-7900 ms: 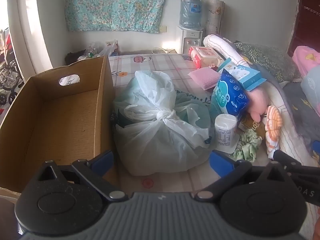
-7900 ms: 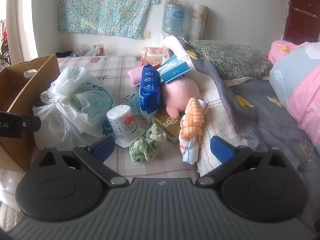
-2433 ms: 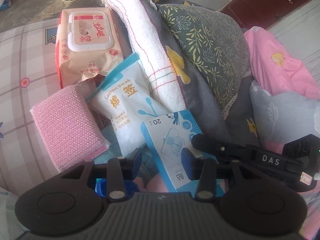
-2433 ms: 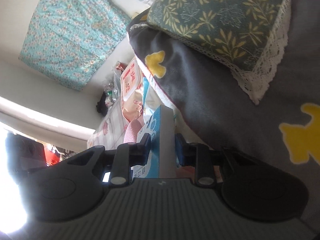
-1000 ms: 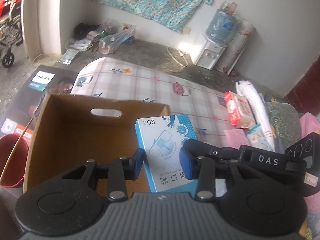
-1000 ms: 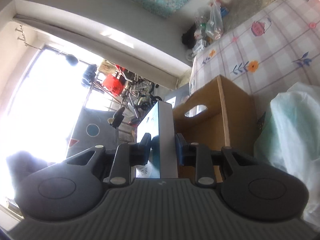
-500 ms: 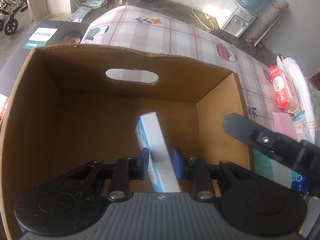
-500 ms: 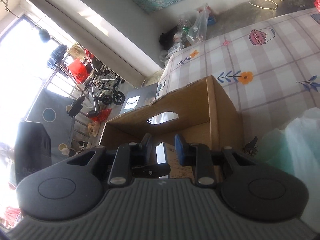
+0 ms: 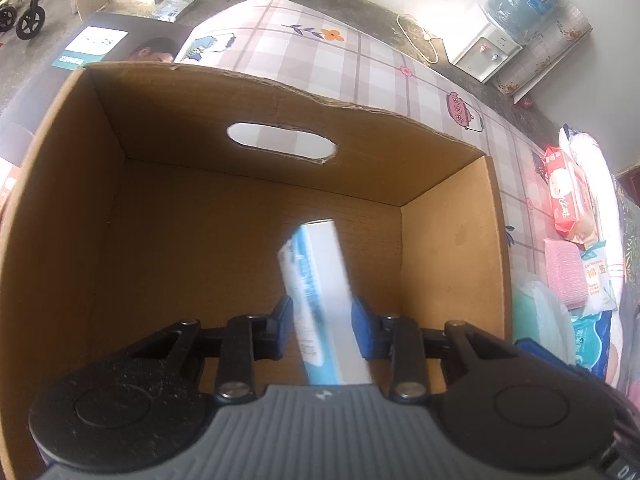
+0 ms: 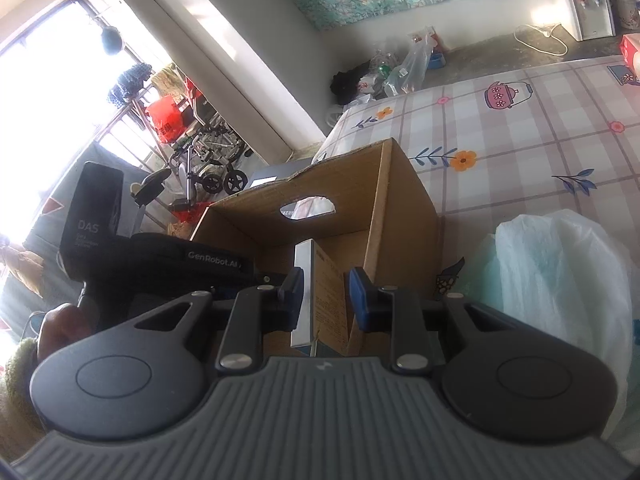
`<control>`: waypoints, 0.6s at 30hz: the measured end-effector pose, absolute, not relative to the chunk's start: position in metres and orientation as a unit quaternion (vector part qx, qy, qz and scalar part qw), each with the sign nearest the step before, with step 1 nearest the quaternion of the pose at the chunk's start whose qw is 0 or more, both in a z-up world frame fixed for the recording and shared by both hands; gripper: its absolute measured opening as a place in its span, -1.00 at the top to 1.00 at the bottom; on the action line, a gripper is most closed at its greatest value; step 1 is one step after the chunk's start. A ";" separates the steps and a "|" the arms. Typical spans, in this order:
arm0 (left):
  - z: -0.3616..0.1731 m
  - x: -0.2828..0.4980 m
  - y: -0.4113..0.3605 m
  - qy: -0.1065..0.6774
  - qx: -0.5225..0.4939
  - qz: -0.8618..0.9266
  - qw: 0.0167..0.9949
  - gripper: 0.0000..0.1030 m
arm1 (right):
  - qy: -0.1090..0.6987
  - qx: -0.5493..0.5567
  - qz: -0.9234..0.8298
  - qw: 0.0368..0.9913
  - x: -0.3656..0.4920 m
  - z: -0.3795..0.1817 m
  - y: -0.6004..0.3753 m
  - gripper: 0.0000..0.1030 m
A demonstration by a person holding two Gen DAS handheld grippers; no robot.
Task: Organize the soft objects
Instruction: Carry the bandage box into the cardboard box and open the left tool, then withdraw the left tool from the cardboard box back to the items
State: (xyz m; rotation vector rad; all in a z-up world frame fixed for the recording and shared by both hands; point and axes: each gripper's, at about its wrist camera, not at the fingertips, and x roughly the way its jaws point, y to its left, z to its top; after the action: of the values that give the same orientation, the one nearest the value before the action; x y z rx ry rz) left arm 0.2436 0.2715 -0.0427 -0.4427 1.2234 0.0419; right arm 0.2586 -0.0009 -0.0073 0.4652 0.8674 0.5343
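The small blue-and-white box [image 9: 320, 280] looks light, thin-walled and crushable, with smooth faces, so it is best held across its narrow sides. It hangs tilted inside the cardboard box [image 9: 452, 248], towards the right wall and clear of the floor. The left gripper [image 9: 322, 330] jaws are clamped on it; the right gripper [image 10: 326, 298] jaws also hold it. The carton sits at the mattress [image 9: 360, 60] edge, a white plastic bag [image 10: 560, 280] beside it

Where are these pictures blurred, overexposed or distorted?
Left wrist view: the blue-white box is smeared by blur, and the carton rim bows from the fisheye. Right wrist view: the window is blown out white, while the carton interior stays dim.
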 end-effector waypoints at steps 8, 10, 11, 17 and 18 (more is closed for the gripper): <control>-0.052 0.267 0.238 0.567 -0.211 -0.022 0.796 0.45 | 0.408 0.210 0.257 0.850 0.242 0.002 -0.006 0.51; -0.048 0.261 0.239 0.568 -0.203 -0.012 0.798 0.21 | 0.408 0.207 0.259 0.851 0.238 0.003 -0.006 0.51; -0.048 0.258 0.239 0.572 -0.198 -0.008 0.796 0.10 | 0.407 0.205 0.260 0.851 0.237 0.004 -0.006 0.51; -0.063 0.245 0.246 0.607 -0.187 0.009 0.773 -0.11 | 0.408 0.205 0.279 0.845 0.226 0.002 -0.001 0.51; -0.068 0.245 0.244 0.615 -0.184 0.008 0.767 -0.01 | 0.408 0.205 0.281 0.844 0.225 0.002 -0.001 0.51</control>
State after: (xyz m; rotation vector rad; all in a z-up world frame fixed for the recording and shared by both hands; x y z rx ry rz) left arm 0.2454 0.2441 -0.0684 -0.3993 1.3360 0.0179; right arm 0.2246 -0.0010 0.0017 0.4328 0.8610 0.5926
